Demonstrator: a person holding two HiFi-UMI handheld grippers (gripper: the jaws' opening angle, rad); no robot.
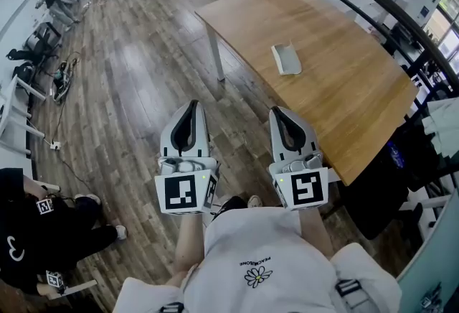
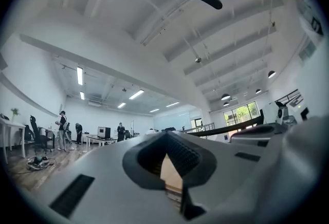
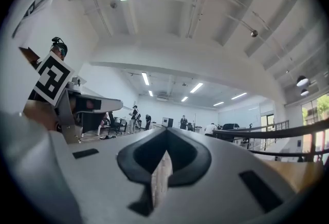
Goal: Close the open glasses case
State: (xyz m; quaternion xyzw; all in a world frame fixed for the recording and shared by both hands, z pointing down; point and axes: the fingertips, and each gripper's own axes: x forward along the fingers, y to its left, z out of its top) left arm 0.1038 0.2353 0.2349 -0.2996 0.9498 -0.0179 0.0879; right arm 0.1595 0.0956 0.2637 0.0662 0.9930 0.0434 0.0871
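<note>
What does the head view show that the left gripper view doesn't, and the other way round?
Only the head view: the glasses case lying on the wooden table, and a person in black sitting on the floor. Only the left gripper view: the ceiling lights and people standing by far desks. Both: the left gripper, its jaws shut and empty, and the wood floor.

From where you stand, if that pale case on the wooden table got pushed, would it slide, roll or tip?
The glasses case lies low and flat, so it would probably slide rather than roll or tip. The wooden table looks smooth, so a push may skid it far. It looks thin, so likely light.
</note>
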